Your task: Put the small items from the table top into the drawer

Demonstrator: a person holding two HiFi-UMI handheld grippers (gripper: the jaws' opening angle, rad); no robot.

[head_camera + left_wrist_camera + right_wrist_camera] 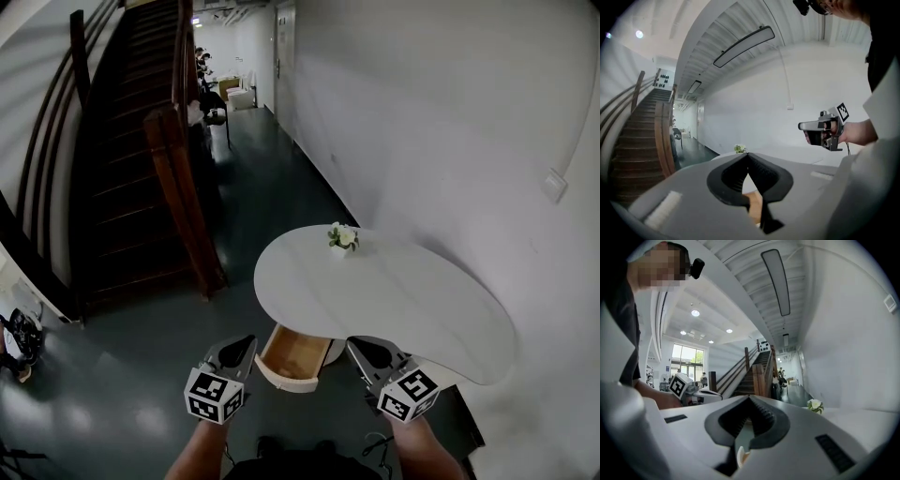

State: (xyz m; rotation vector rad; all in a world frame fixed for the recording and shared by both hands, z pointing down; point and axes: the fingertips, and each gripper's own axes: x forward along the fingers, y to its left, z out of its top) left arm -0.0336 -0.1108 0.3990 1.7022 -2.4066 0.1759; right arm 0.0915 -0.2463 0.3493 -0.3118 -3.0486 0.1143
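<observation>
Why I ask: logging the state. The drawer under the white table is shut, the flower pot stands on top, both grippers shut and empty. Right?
No: the drawer is pulled open, as the head view shows. The flower pot does stand on the white table; left gripper and right gripper are shut and empty.

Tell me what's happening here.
A person stands at a white table, a gripper in each hand. The left gripper and right gripper are both shut and empty, held either side of the open drawer. What shows of the drawer looks empty. A small flower pot sits alone near the table's far edge.
</observation>
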